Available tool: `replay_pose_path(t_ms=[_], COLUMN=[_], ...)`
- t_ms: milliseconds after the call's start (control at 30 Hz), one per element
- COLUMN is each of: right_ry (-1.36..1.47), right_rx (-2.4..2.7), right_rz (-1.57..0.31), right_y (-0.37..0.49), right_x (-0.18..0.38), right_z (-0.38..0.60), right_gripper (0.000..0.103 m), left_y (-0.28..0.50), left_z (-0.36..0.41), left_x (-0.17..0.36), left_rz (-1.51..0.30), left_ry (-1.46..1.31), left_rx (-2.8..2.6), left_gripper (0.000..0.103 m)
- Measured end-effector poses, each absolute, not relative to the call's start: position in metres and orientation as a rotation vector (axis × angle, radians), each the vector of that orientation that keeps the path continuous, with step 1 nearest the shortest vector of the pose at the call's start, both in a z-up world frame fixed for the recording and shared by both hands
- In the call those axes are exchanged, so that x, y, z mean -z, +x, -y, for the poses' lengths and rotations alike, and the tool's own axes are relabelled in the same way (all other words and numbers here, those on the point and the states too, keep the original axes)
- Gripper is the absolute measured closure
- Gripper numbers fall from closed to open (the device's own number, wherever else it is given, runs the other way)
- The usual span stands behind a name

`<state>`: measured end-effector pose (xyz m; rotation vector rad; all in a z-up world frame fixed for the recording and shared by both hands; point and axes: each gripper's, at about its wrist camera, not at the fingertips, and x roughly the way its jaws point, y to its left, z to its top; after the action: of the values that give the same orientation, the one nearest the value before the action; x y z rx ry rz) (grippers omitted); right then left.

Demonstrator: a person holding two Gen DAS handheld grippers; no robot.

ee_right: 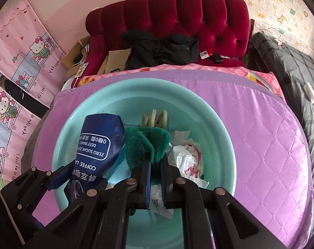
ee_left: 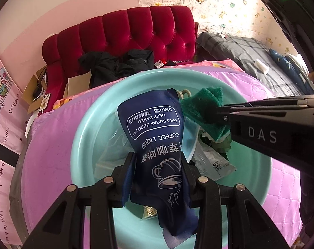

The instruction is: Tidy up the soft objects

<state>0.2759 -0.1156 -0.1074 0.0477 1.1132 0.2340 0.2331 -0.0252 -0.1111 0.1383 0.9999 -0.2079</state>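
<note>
While hidden leftward, crumpled wrapper (ee_right: pixel 187 159) rightward

Red tufted headboard (ee_left: pixel 123 35) (pink wall (ee_left: pixel 53 6))

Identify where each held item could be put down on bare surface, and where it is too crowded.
Free: the purple quilted mat right of the teal basin, and the strip left of it. Crowded: inside the basin, around the white plastic bag and the packets. The left hand-held gripper clamps the blue coffee pouch; the right hand-held gripper clamps the green scouring pad.
</note>
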Motion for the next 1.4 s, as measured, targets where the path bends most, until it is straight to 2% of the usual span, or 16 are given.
replay_pose_path(t_ms=[133, 200, 267, 300, 333, 400, 433, 533, 600, 633, 667, 1400], right_ry=[0.062, 0.063, 0.059, 0.058, 0.056, 0.048, 0.046, 0.036, 0.041, 0.044, 0.044, -0.028], right_rx=[-0.238, -0.244, -0.245, -0.247, -0.247, -0.242, -0.243, -0.241, -0.243, -0.241, -0.236, -0.222], right_rz=[-1.115, -1.111, -1.106, -1.103, -1.1, -1.09, -1.087, -1.074, -1.062, -1.056, -1.051, -0.986], right_y=[0.276, 0.275, 0.273, 0.272, 0.272, 0.269, 0.267, 0.261, 0.256, 0.254, 0.252, 0.165], right_x=[0.109, 0.107, 0.105, 0.104, 0.102, 0.099, 0.096, 0.09, 0.086, 0.084, 0.082, 0.044], right_z=[0.118, 0.118, 0.119, 0.118, 0.118, 0.118, 0.117, 0.116, 0.116, 0.116, 0.116, 0.123], right_gripper=[0.095, 0.091, 0.087, 0.08, 0.075, 0.06, 0.057, 0.039, 0.015, 0.01, 0.002, 0.0], left_y=[0.233, 0.232, 0.231, 0.23, 0.229, 0.227, 0.226, 0.222, 0.219, 0.217, 0.216, 0.136], left_z=[0.026, 0.026, 0.026, 0.026, 0.025, 0.023, 0.023, 0.02, 0.018, 0.017, 0.017, 0.002], left_x=[0.111, 0.11, 0.109, 0.108, 0.107, 0.105, 0.104, 0.098, 0.095, 0.093, 0.091, 0.062], left_rz=[-0.999, -0.992, -0.986, -0.985, -0.985, -0.984, -0.981, -0.965, -0.957, -0.951, -0.947, -0.928], left_ry=[0.139, 0.145, 0.155, 0.158, 0.158, 0.151, 0.15, 0.142, 0.138, 0.135, 0.134, 0.105], left_rx=[0.208, 0.205, 0.201, 0.195, 0.191, 0.177, 0.169, 0.156, 0.147, 0.143, 0.141, 0.086], left_gripper=[0.059, 0.057, 0.049, 0.046, 0.038, 0.025, 0.017, 0.015, 0.007, 0.0, 0.0, 0.0])
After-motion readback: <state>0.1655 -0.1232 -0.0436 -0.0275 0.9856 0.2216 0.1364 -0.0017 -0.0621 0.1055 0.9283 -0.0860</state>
